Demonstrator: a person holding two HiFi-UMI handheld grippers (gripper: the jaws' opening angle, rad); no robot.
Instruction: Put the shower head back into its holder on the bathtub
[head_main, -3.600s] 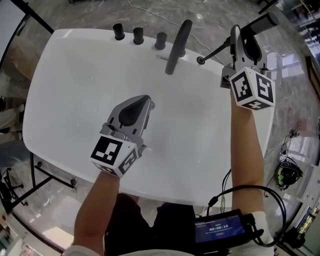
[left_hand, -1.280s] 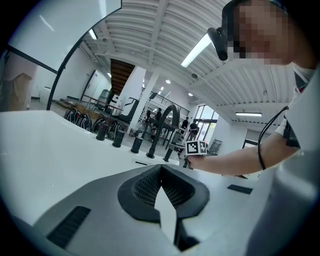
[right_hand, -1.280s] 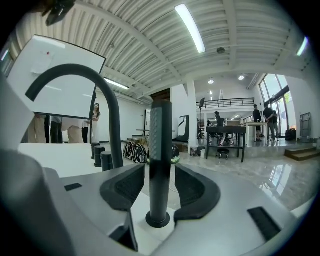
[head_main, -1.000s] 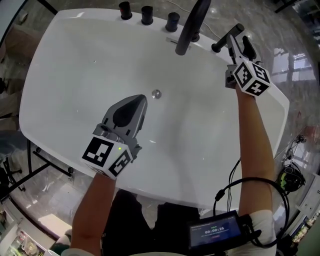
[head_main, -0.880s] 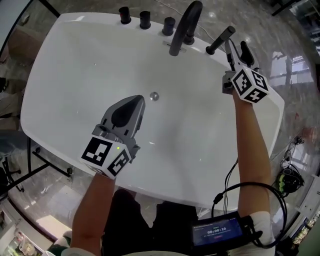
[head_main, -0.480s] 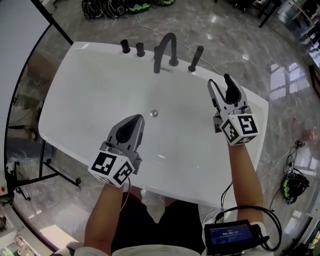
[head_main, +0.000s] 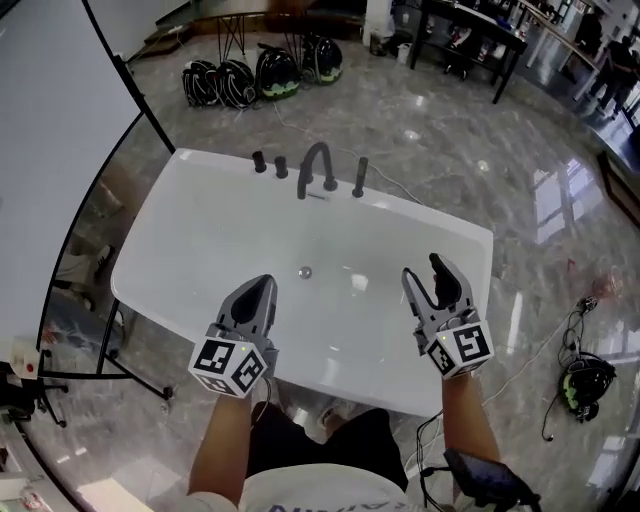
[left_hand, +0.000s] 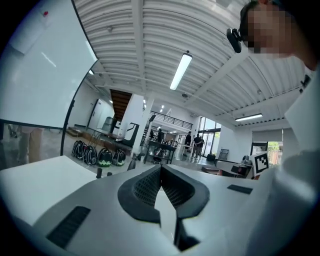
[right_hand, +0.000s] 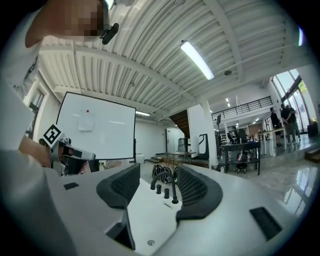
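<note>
Head view: one bathtub (head_main: 190, 240), one shower head (head_main: 360, 177); left gripper (head_main: 262, 285) fingers clenched, right gripper (head_main: 423, 270) fingers released.

Forearms extended, left tool (head_main: 264, 284) jaws together, right tool (head_main: 423, 269) jaws apart.

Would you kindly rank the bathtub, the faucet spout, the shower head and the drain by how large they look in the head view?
1. bathtub
2. faucet spout
3. shower head, close behind the spout
4. drain, clearly the smallest
</note>
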